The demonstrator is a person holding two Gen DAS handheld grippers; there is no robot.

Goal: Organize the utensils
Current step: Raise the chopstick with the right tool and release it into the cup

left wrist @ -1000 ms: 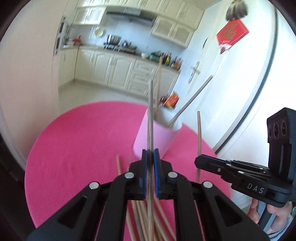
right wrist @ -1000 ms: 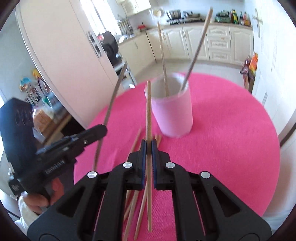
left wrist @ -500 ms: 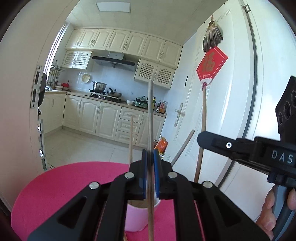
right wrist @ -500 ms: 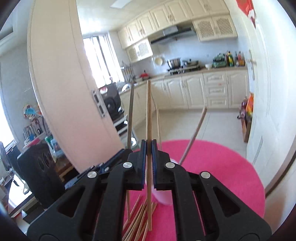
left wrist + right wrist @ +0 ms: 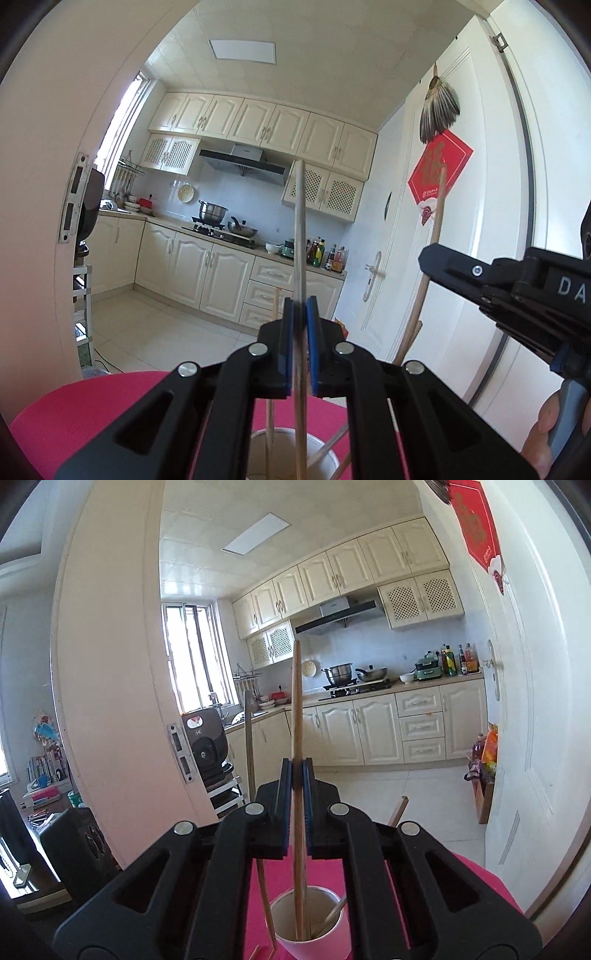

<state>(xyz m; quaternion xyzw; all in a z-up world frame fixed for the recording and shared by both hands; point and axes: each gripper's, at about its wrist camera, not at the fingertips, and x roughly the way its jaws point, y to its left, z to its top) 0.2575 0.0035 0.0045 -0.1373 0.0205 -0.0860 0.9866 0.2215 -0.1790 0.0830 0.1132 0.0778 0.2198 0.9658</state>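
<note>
Wooden chopsticks are what both of your tongs carry, and each stick stands close to upright, its long axis running straight down toward the pink paper cup on the round pink tabletop.

Your right gripper has its blue-padded jaws pinched nearly together on a pale wooden chopstick. Seen from the right wrist, the lower end of that stick already sits inside the cup's white mouth, with the cup directly below and slightly ahead of the jaws. A couple of other sticks lean in the cup, one slanting out to the right; a loose stick leans outside the cup on its left.

Your left gripper is likewise clamped almost shut on a greyish wooden chopstick. From the left wrist, the cup's rim shows at the bottom of the frame, right under the jaws, and the stick's lower part crosses the opening; whether its tip is inside or just above the rim, you cannot tell from here.

Your right tongs look the better placed of the two, since that stick's tip is plainly in the cup. Both sticks point into the same small mouth, so release one at a time and keep each stick vertical as you open, or it may tip over the rim.
</note>
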